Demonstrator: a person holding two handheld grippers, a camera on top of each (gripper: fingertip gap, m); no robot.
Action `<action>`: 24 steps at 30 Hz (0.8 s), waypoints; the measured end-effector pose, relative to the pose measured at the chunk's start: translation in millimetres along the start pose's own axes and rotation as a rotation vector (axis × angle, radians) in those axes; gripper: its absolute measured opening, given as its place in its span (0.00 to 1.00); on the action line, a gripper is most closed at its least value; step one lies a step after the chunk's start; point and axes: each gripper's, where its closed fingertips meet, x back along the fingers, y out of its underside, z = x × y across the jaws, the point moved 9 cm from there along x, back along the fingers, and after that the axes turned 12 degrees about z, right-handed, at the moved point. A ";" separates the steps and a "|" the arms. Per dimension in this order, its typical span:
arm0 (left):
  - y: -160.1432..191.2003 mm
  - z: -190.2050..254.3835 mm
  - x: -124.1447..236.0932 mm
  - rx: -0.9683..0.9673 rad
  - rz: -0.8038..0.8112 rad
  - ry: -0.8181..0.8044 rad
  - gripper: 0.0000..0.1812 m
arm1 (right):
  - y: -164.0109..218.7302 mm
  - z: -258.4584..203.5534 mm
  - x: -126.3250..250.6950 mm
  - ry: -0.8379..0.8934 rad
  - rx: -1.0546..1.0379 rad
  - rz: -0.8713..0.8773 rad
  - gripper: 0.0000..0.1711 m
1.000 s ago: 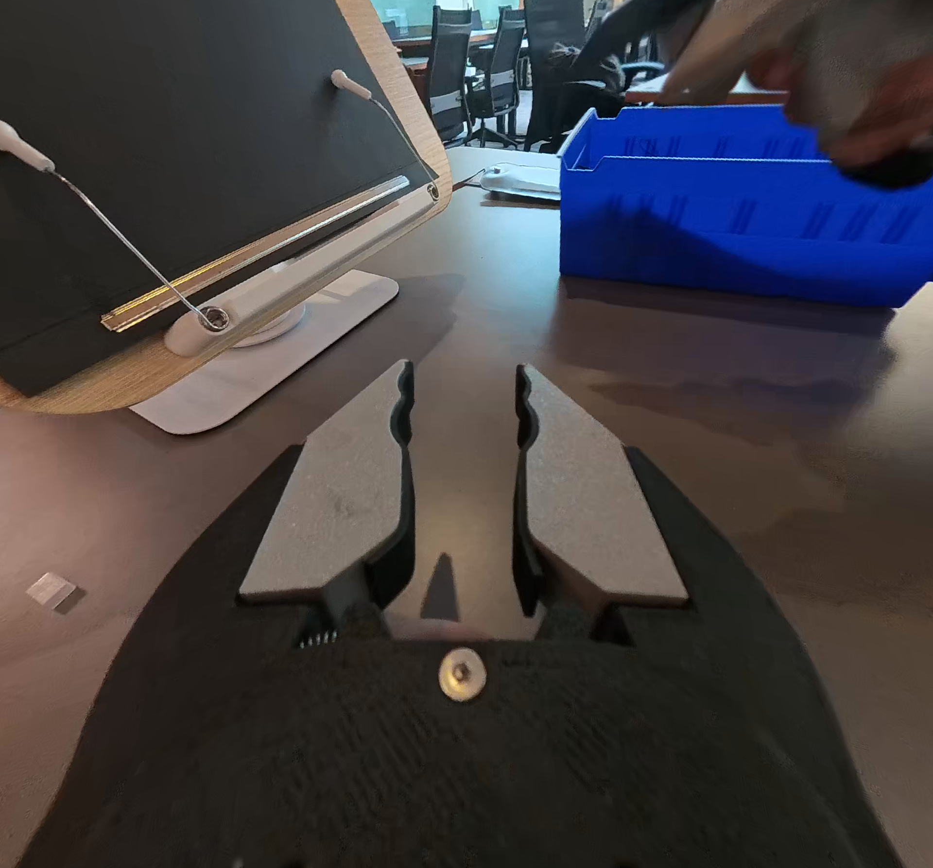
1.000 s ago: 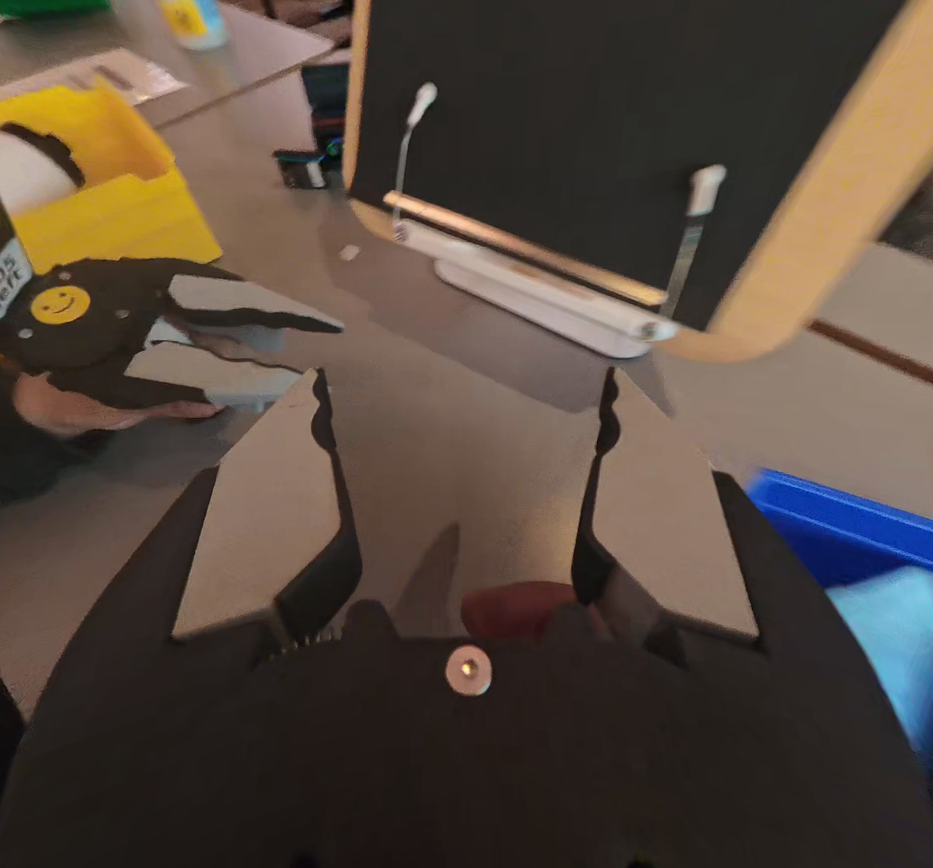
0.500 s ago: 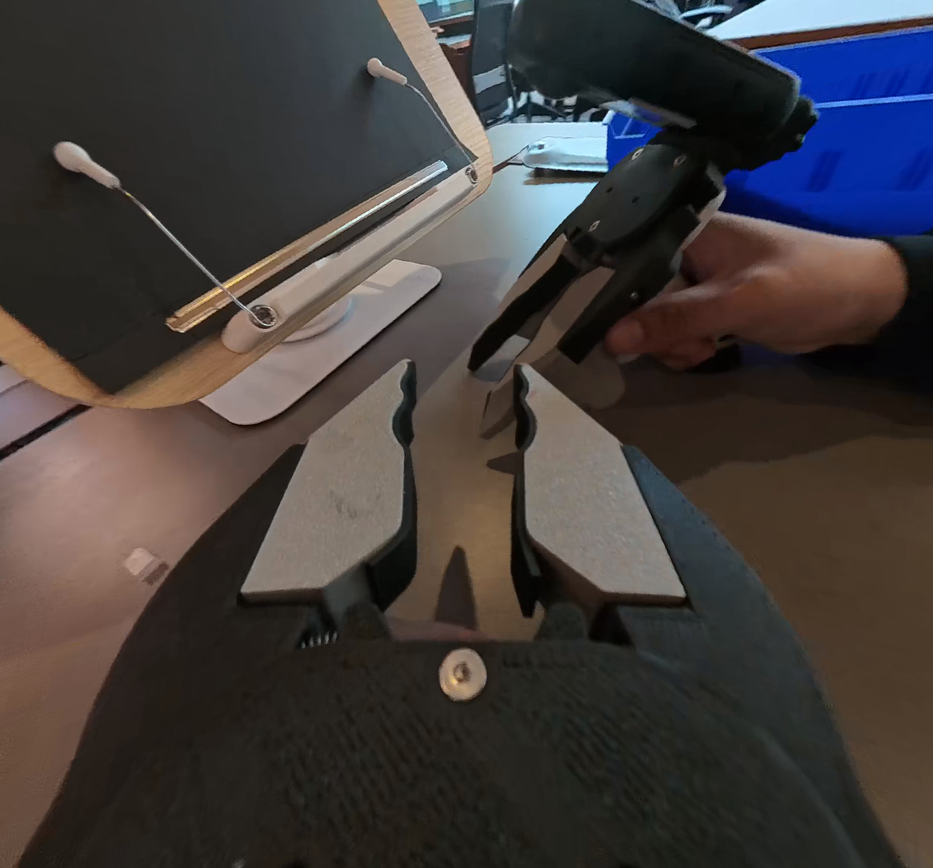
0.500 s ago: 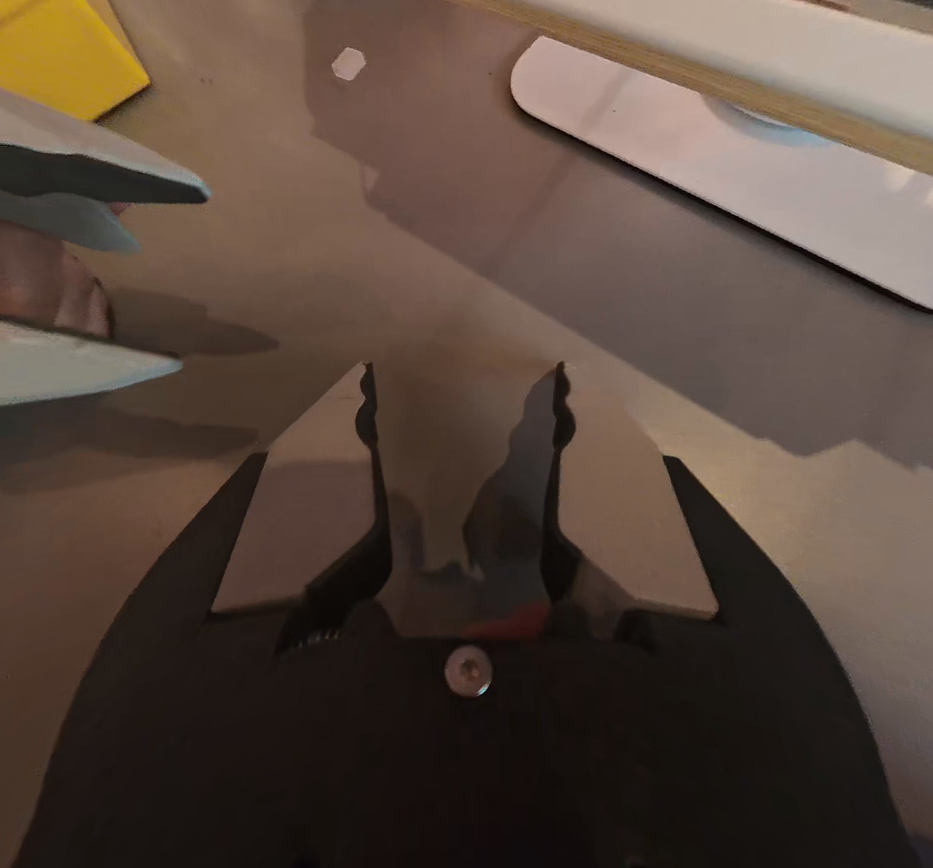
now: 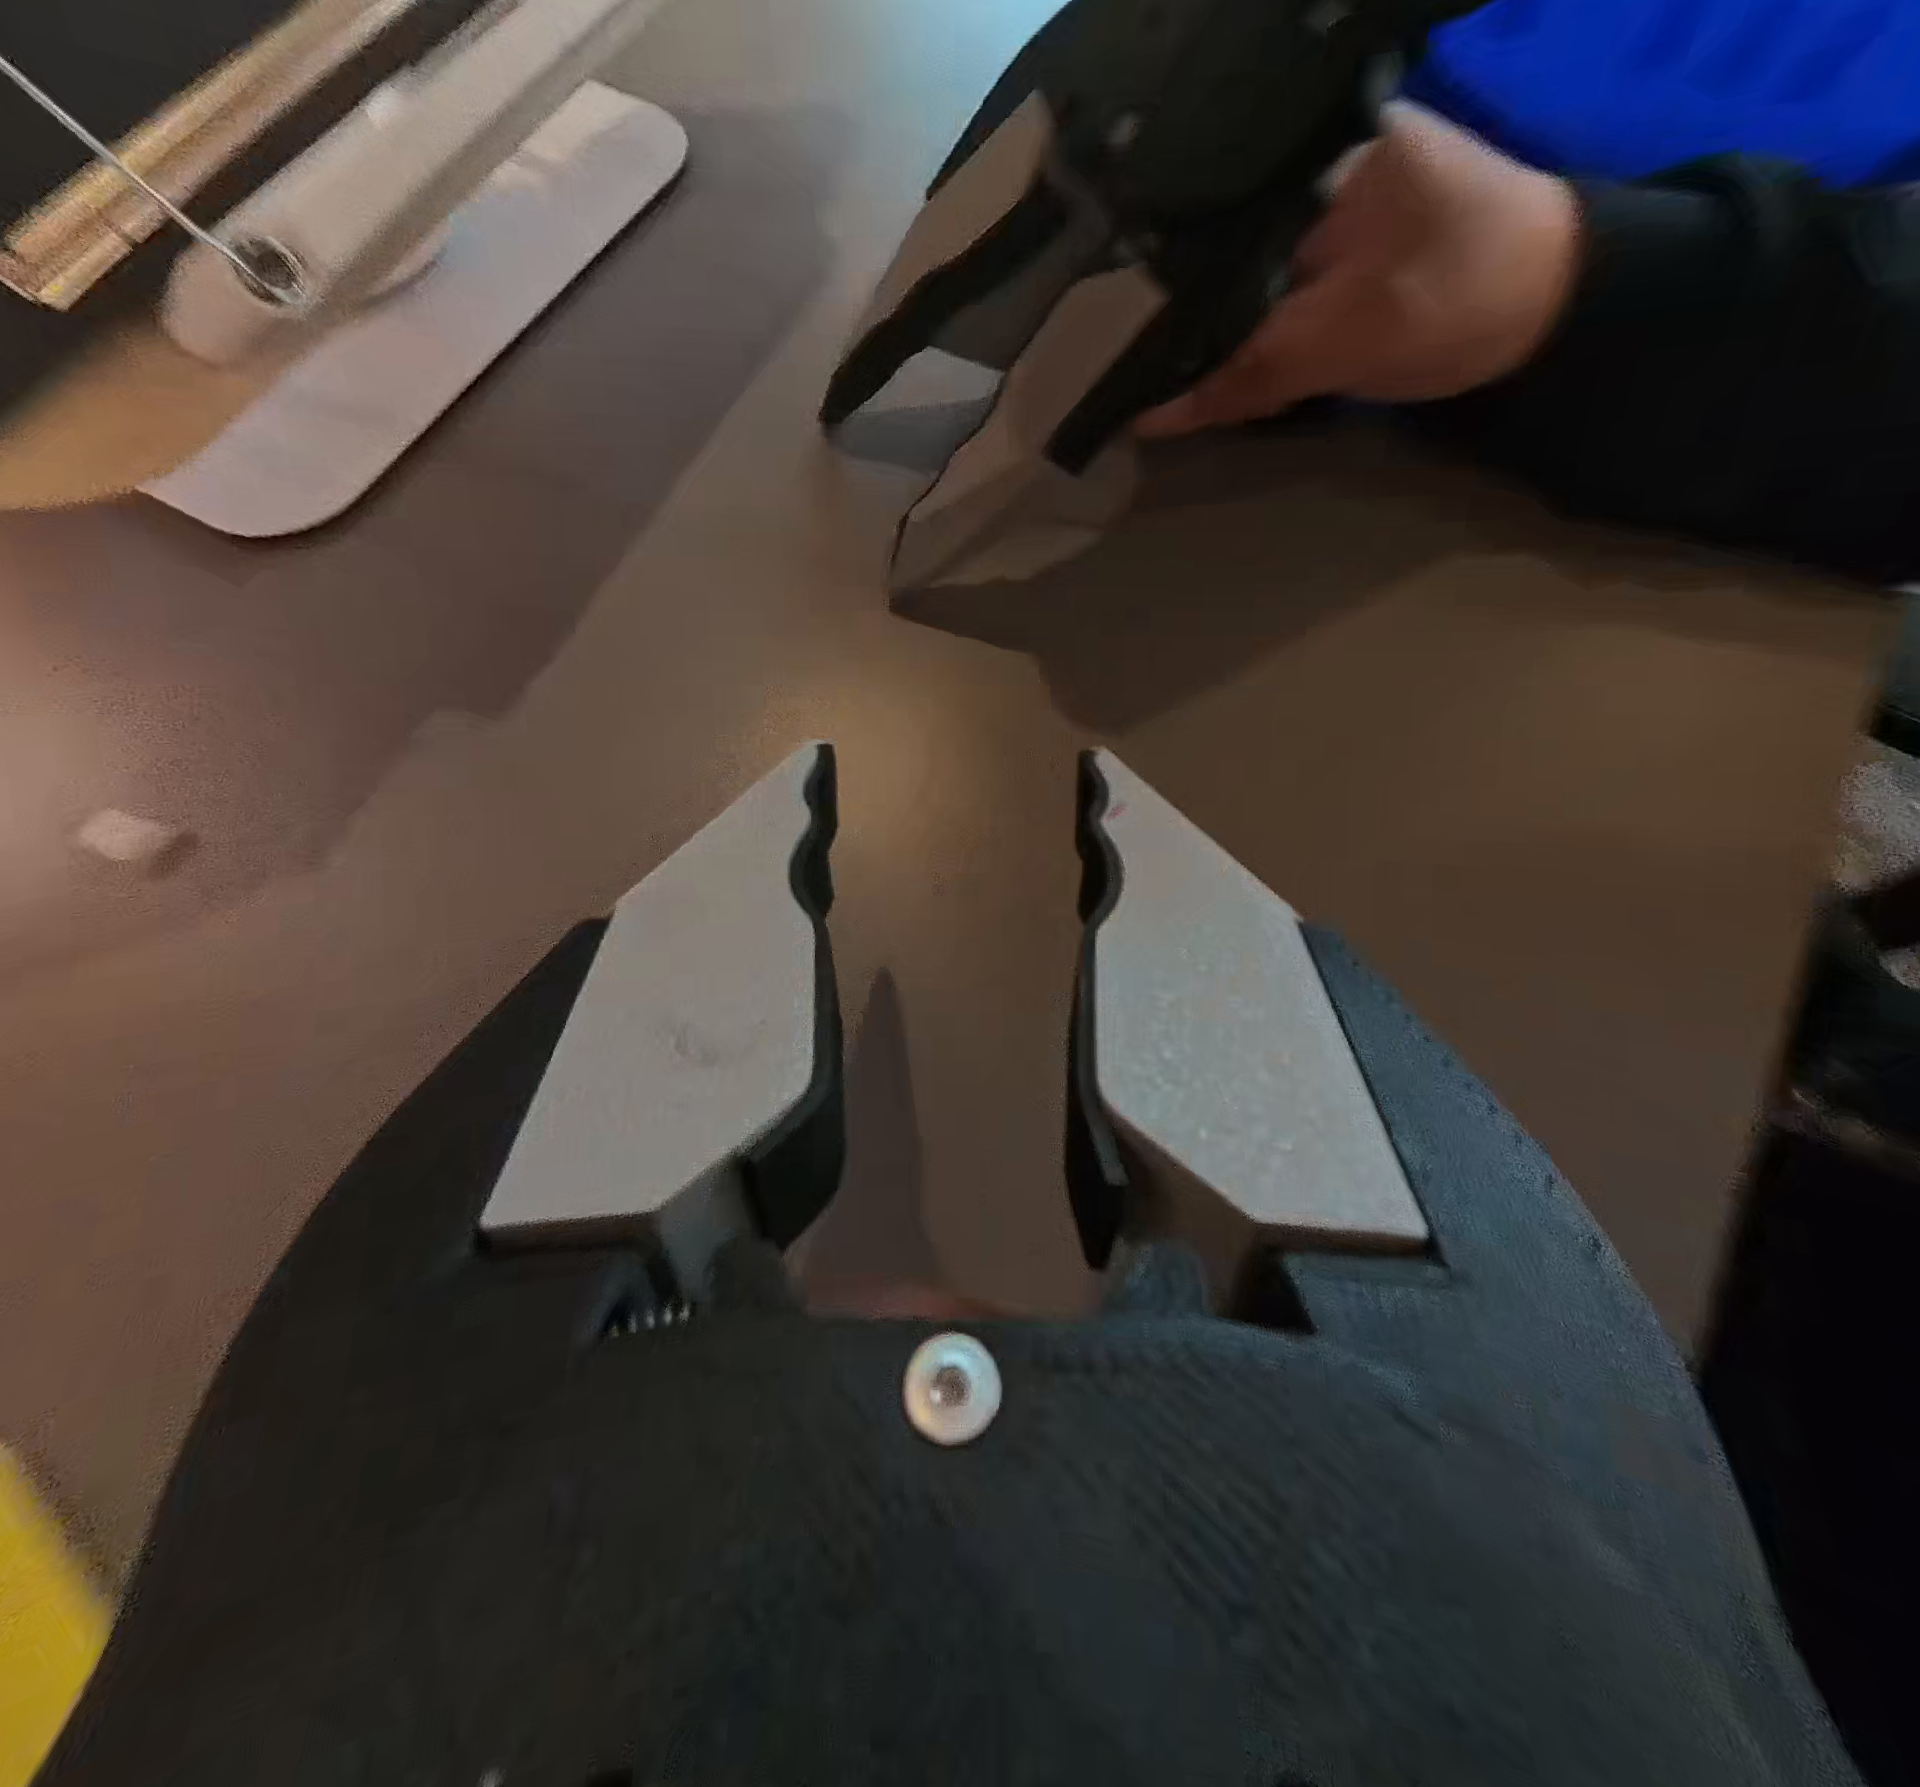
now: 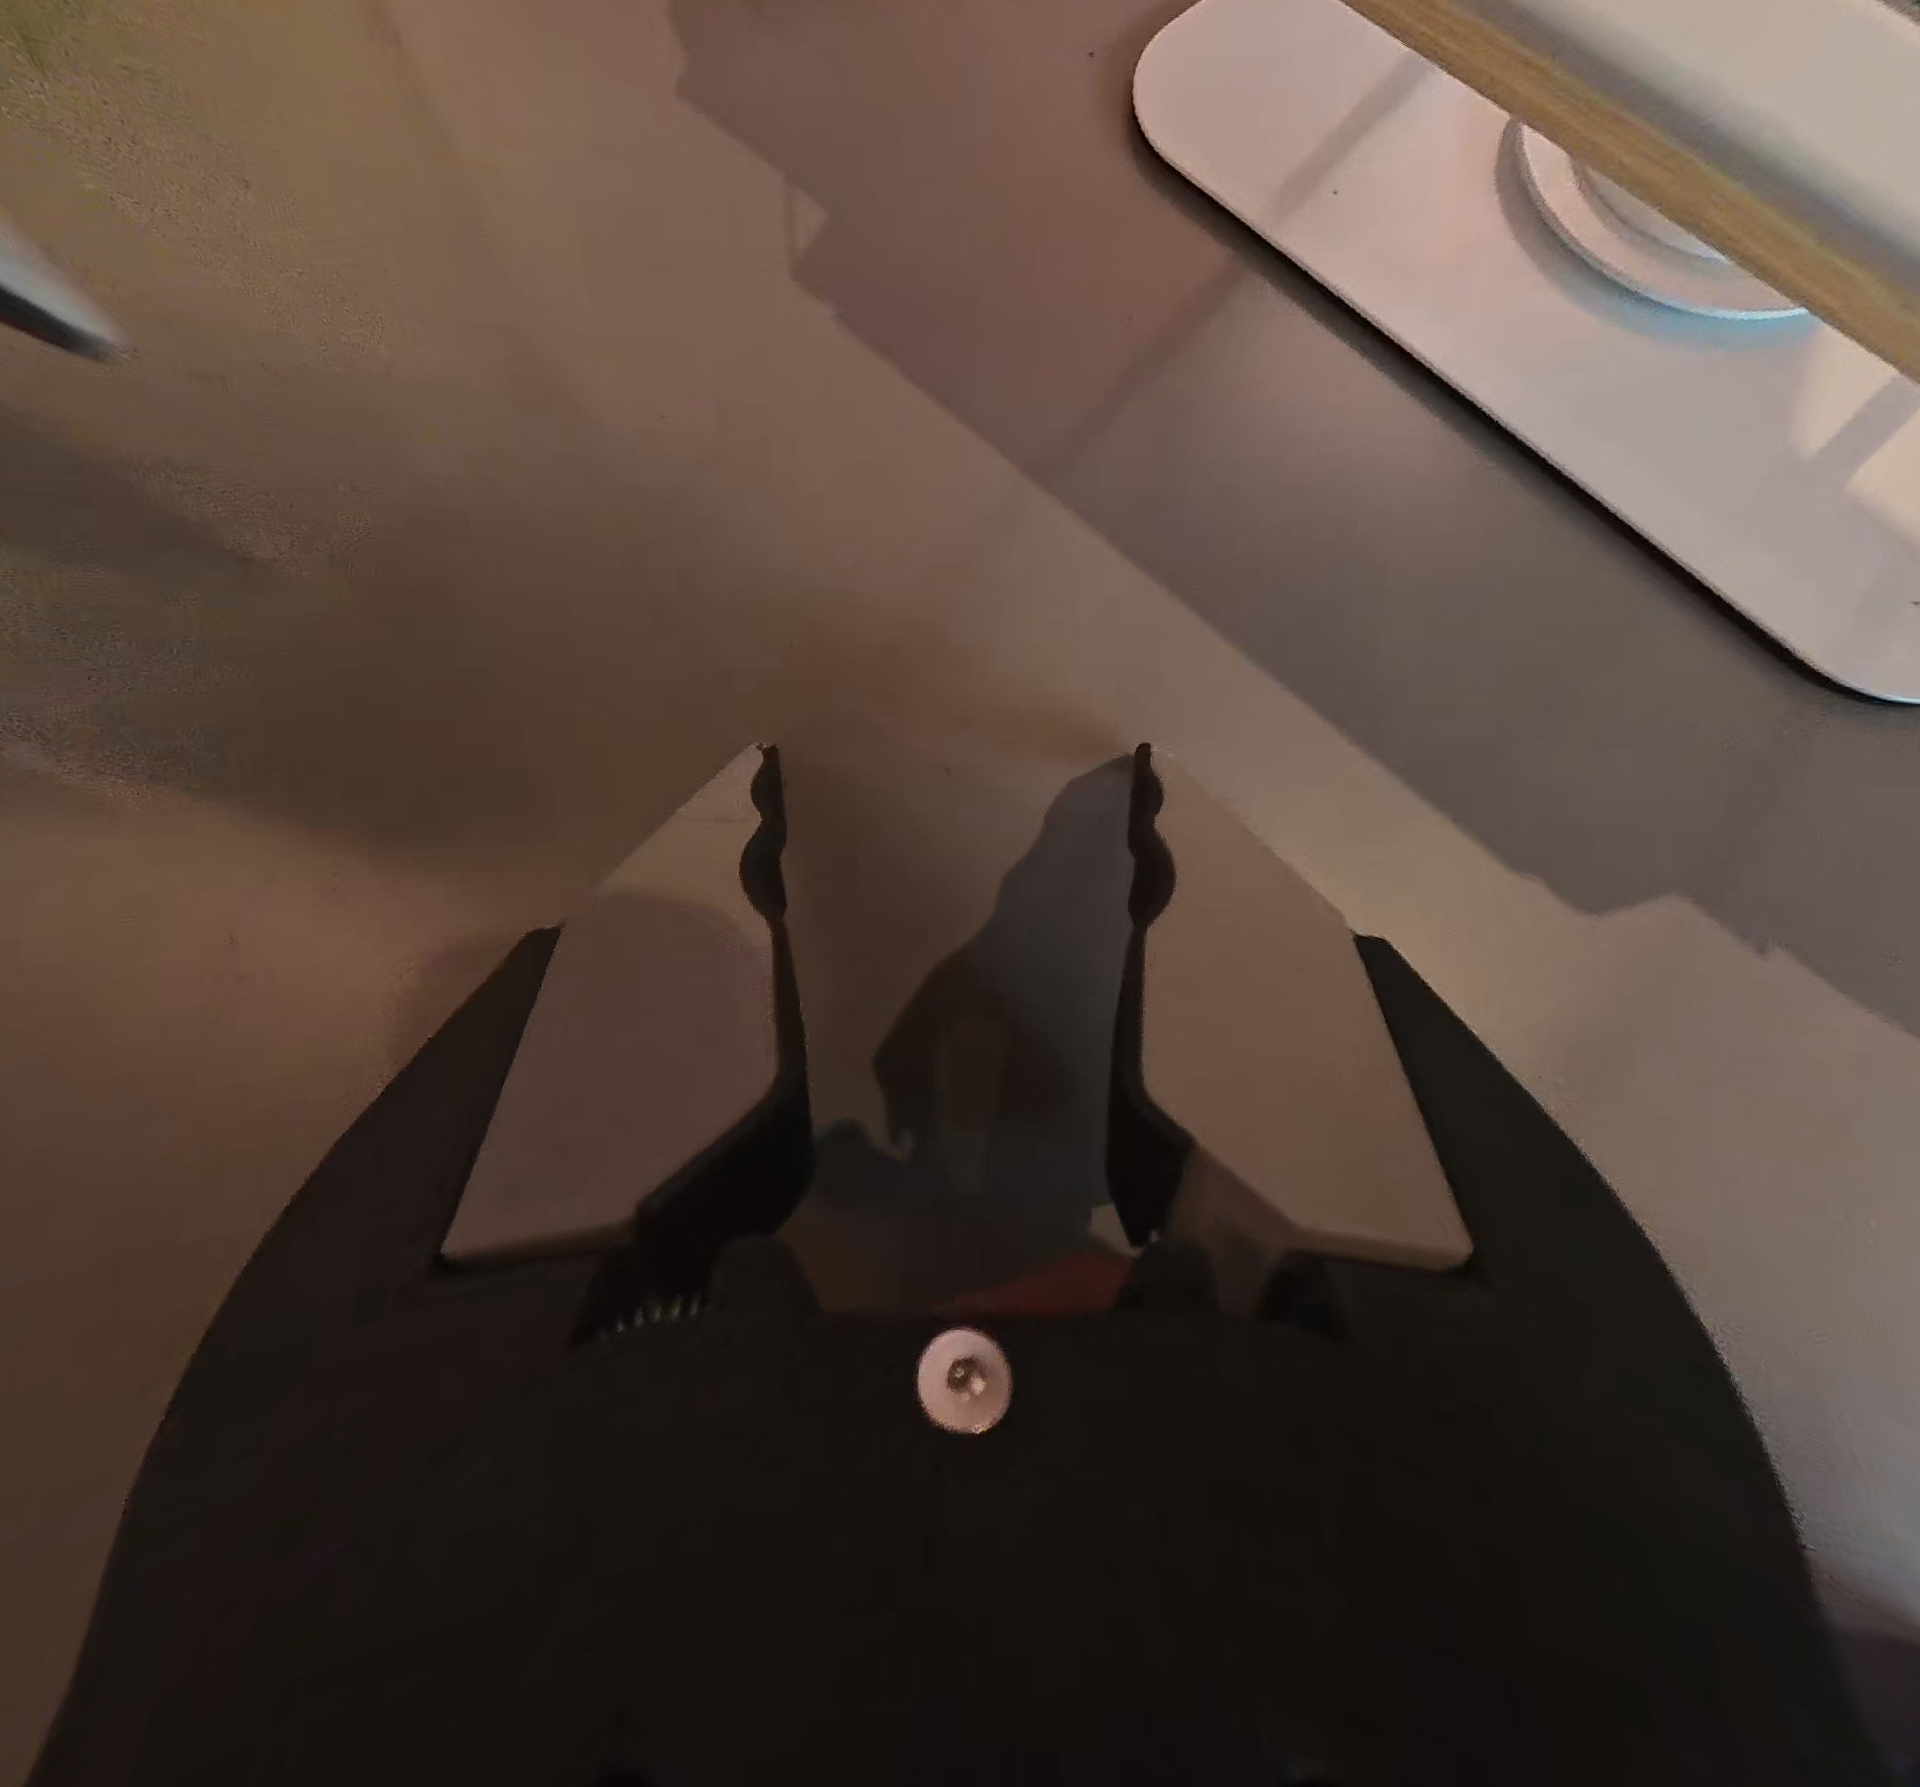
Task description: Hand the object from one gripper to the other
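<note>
Facing grippers, no object in view.
Left gripper (image 5: 954, 773) was part-open, empty; right gripper (image 6: 954, 769), likewise empty, sat at its 1 o'clock, tips near desk (image 5: 1403, 802). Neither view showed the task's object.

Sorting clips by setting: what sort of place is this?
Probably an office or lab desk: a smooth brown tabletop, a book stand on a white base, a blue plastic bin. Nothing more of the room shows.
</note>
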 end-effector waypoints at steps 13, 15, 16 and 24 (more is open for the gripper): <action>28.4 -112.2 194.6 -0.277 -0.788 -0.209 0.29 | 0.2 -1.4 0.2 0.006 0.043 -0.001 0.37; 47.0 -124.2 194.7 -0.263 -0.893 -0.212 0.33 | 0.2 -1.8 0.4 0.010 0.047 0.001 0.37; 53.4 -127.6 192.8 -0.264 -0.910 -0.189 0.34 | 0.3 -1.8 0.3 0.009 0.047 0.000 0.37; 81.7 -149.4 175.8 -0.257 -1.068 -0.044 0.40 | 0.7 -0.6 -0.2 -0.009 0.025 -0.004 0.36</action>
